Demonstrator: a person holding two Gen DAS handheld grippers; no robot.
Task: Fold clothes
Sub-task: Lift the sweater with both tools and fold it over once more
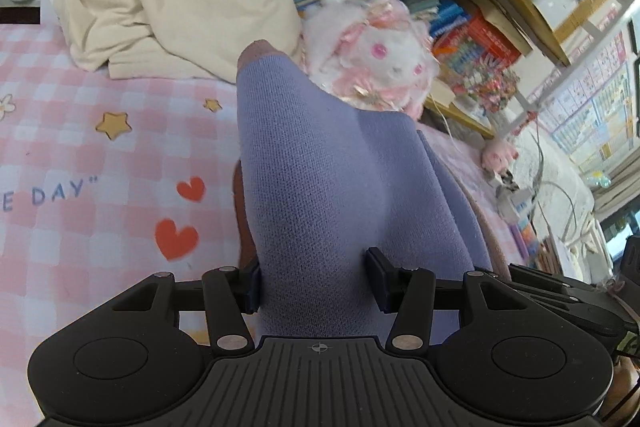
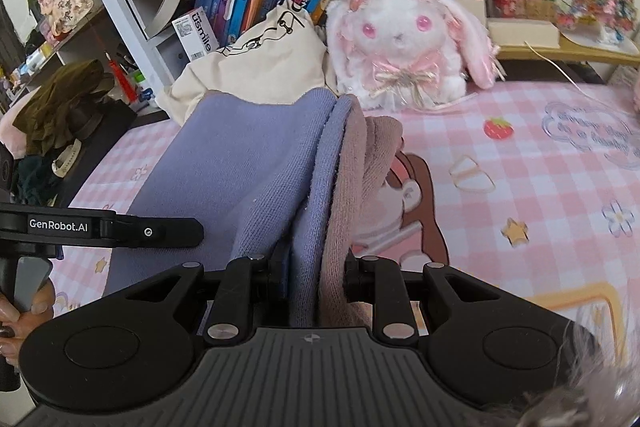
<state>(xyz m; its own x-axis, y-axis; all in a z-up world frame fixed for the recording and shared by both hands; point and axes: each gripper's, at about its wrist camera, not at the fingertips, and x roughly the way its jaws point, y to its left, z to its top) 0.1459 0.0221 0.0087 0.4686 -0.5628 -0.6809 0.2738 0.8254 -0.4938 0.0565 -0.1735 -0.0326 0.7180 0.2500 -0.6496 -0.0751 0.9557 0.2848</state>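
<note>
Both hand-held grippers pinch the lavender garment: left hand-held gripper [image 1: 316, 281], right hand-held gripper [image 2: 316, 277]. Only the right view shows its mauve lining [image 2: 352, 187] at 1 o'clock.

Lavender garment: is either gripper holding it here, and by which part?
Both. The left gripper is clamped on a bunched fold of the lavender garment; the right gripper pinches its stacked edges, lavender and pinkish-brown layers together.

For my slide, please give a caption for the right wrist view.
Right gripper lifts folded purple garment over pink checked sheet, plush rabbit behind.
</note>
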